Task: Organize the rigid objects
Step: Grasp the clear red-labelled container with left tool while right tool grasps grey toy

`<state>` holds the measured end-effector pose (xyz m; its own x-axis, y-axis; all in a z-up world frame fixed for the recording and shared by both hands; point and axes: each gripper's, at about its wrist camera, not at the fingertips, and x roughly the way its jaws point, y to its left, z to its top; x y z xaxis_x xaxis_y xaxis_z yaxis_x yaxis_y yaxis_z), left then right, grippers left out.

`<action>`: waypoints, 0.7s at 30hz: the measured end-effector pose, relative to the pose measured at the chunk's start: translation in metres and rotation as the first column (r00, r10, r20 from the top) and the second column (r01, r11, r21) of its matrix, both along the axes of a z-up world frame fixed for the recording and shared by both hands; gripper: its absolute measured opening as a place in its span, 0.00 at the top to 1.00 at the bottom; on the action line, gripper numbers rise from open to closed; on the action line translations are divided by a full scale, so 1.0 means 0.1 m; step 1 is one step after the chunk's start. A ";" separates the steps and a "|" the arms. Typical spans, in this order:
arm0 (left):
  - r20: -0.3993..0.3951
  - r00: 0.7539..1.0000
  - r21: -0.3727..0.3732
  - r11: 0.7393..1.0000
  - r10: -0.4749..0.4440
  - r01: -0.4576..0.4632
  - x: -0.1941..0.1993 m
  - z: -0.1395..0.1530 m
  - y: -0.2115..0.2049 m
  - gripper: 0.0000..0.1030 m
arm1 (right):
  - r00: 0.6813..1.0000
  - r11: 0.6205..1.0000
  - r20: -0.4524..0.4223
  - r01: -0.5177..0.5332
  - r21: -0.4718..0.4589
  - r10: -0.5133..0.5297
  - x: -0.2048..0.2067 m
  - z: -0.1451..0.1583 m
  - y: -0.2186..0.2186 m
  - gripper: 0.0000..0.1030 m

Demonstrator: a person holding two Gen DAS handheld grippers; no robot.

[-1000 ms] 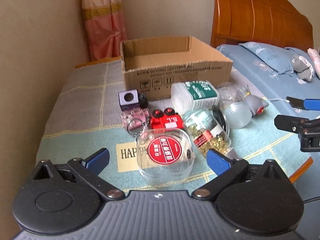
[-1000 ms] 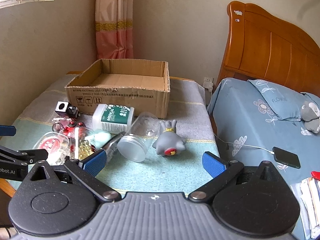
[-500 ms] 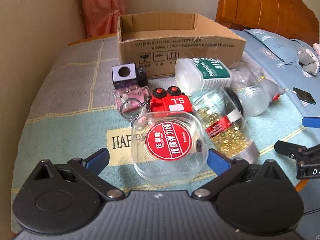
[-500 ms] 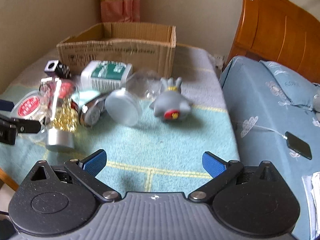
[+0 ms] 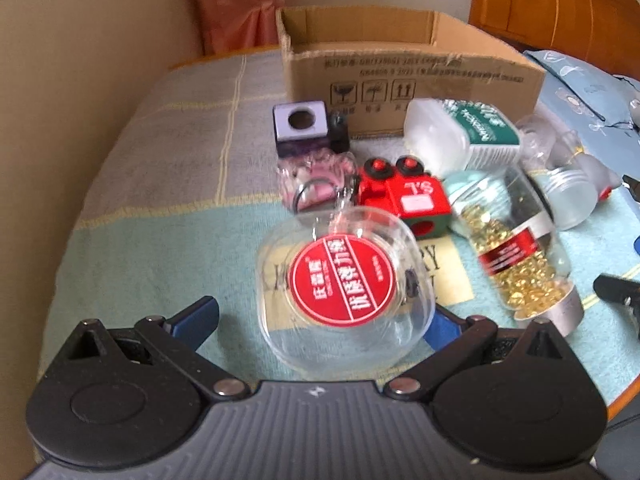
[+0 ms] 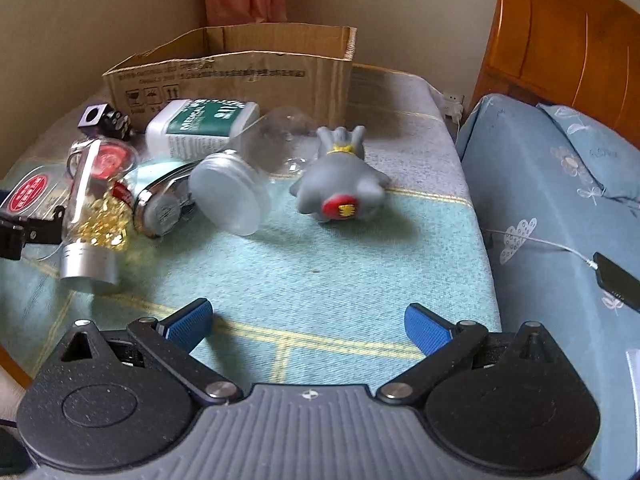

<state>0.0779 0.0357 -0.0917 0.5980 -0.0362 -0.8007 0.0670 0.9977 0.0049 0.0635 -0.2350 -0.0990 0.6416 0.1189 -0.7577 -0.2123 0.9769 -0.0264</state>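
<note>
A pile of small objects lies on the cloth-covered table before an open cardboard box [image 5: 408, 68] [image 6: 240, 72]. My left gripper [image 5: 320, 318] is open, its blue pads either side of a clear round container with a red label [image 5: 344, 280]. Behind it lie a red toy [image 5: 404, 196], a pink keychain [image 5: 316, 178], a purple cube [image 5: 300, 122], a white-green bottle [image 5: 460, 134] and a bottle of gold capsules [image 5: 516, 256]. My right gripper [image 6: 308, 326] is open and empty, short of a grey toy [image 6: 340, 184] and a clear jar [image 6: 244, 176].
A bed with a blue sheet [image 6: 560, 200] and a wooden headboard [image 6: 560, 40] runs along the table's right side. A phone on a cable [image 6: 616, 280] lies on the sheet. A wall [image 5: 80, 60] and a pink curtain [image 5: 236, 4] stand behind the table on the left.
Both grippers have moved forward and lower toward the pile. The clear red-labelled container now sits between the left pads. The grey toy and jar are closer to the right gripper.
</note>
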 end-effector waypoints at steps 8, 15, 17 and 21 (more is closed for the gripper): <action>0.004 1.000 -0.022 1.000 0.005 -0.005 0.05 -0.02 0.02 0.00 | 0.999 0.999 0.022 0.040 0.000 -0.040 0.25 -0.02 -0.25 0.00; 0.002 1.000 -0.021 1.000 0.020 -0.020 0.07 -0.02 0.01 0.00 | 0.998 0.999 0.066 0.010 -0.046 -0.007 0.47 -0.02 -0.16 0.00; 0.003 1.000 -0.022 0.999 0.025 -0.025 0.09 -0.03 0.01 0.00 | 0.997 0.998 0.081 0.004 -0.068 0.002 0.51 -0.02 -0.14 0.00; 0.011 0.999 -0.022 0.999 0.036 -0.035 0.10 -0.03 0.00 0.00 | 0.994 0.997 0.109 -0.007 -0.077 0.016 0.55 0.03 -0.12 0.00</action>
<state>0.0876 0.0360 -0.0946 0.6086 -0.0322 -0.7928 0.0315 0.9994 -0.0164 0.1183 -0.2473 -0.0963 0.7203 0.0713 -0.6900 -0.2151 0.9686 -0.1244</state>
